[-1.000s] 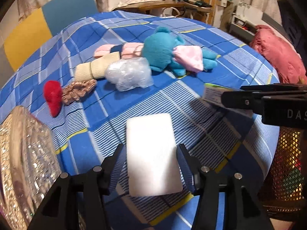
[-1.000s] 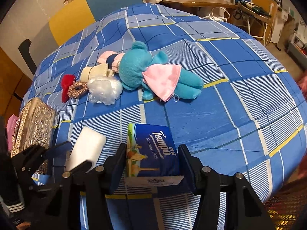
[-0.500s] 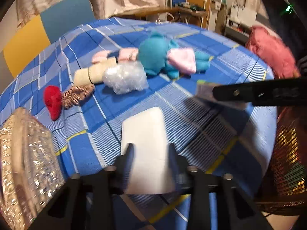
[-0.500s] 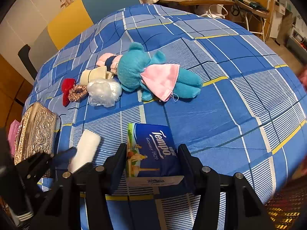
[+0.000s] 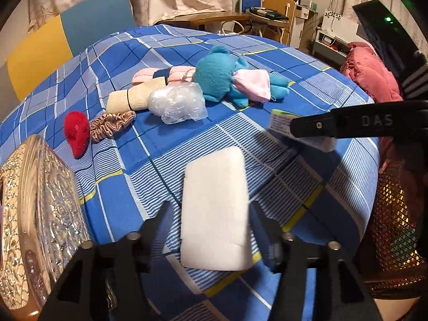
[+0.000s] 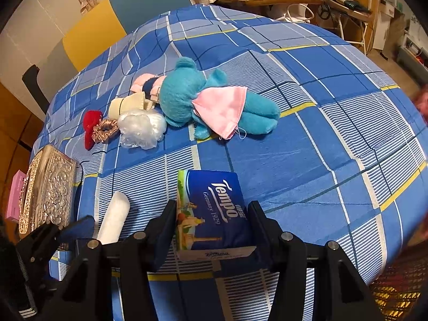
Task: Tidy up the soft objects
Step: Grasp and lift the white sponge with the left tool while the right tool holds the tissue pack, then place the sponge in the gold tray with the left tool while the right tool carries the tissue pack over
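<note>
1. Left wrist view: left hand-held gripper (image 5: 210, 222) opening, jaws clear of the white foam pad (image 5: 215, 211) lying flat on the table (image 5: 267, 53) at 6 o'clock (judged light, squashy; pinch its long edges).
2. Right wrist view: right hand-held gripper (image 6: 212, 223) clamps the tissue pack (image 6: 212, 210) by its sides at 6 o'clock; soft, slick wrapper.

Silver box (image 5: 34, 214) blocks left edge.
</note>
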Available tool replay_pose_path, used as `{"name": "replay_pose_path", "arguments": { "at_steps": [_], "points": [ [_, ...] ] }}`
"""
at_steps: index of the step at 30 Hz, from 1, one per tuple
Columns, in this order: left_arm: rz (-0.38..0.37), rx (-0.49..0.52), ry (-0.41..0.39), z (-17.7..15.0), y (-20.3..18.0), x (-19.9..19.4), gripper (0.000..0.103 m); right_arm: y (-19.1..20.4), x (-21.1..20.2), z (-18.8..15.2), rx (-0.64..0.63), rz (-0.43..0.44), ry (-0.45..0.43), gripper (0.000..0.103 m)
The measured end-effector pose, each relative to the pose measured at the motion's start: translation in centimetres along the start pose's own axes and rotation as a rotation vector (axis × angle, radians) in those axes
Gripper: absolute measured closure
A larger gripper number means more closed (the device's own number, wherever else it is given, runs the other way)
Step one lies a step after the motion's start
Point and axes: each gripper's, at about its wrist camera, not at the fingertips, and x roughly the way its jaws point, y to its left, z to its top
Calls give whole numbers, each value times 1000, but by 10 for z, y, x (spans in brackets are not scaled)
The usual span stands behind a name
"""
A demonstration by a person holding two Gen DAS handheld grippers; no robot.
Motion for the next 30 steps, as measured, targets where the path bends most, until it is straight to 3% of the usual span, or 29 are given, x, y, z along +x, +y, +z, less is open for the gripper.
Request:
{"name": "replay_pose_path", "arguments": {
  "at_steps": [5,7,9,13,23,30],
  "points": [
    [-34,21,82,-3,-3,24,39,1,0,0,1,10,2,49],
    [-59,2,54,-6,-1,23,39,1,0,1,2,15,1,49],
    [-69,-23,44,-7,3,22,47,-1,0,1,11,17,0,49],
    [-115,-73,33,-9,11,10,47,-4,0,2,22,17,-2,49],
    [-202,-99,-136,-21,23,-86,47,-4,2,1,26,31,-12,49],
    [-214,-188,-278,-51,83,-178,47,-8,-4,1,47,33,-44,49]
  ]
}}
